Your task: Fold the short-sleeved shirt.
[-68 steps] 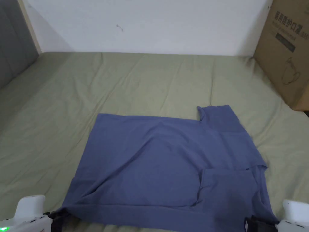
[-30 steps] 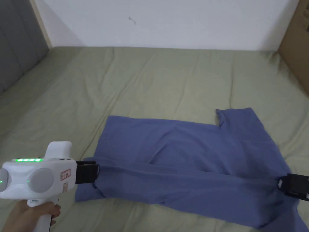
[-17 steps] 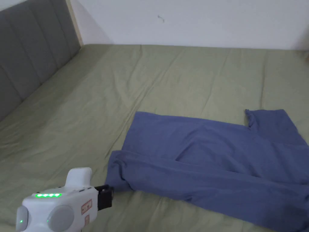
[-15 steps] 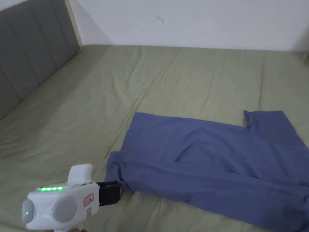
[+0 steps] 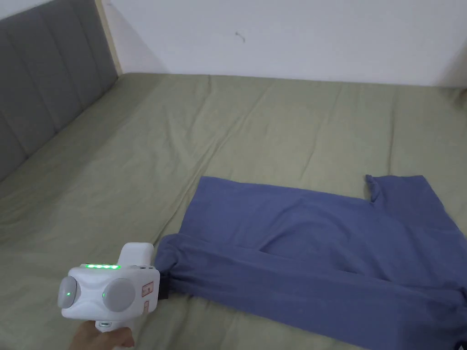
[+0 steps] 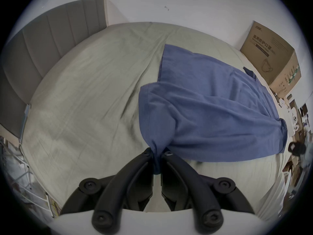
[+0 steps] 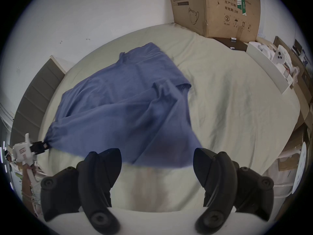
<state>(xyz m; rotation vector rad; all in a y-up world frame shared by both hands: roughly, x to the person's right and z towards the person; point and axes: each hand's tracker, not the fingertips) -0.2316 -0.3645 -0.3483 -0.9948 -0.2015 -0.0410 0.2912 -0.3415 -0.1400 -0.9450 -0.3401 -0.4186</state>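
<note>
While pinched on the shirt [image 6: 211, 113], left gripper [image 6: 157, 155], right gripper [image 7: 157, 155] apparently spread.

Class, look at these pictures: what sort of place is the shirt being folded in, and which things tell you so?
Most likely a bedroom: the blue shirt lies on a bed with a green sheet, a padded grey headboard stands against the wall, and a cardboard box sits at the bed's far corner.

Head view high over bed [image 5: 137, 150], tong cameras low, opposite ends, sharing shirt [image 5: 319, 255]
</note>
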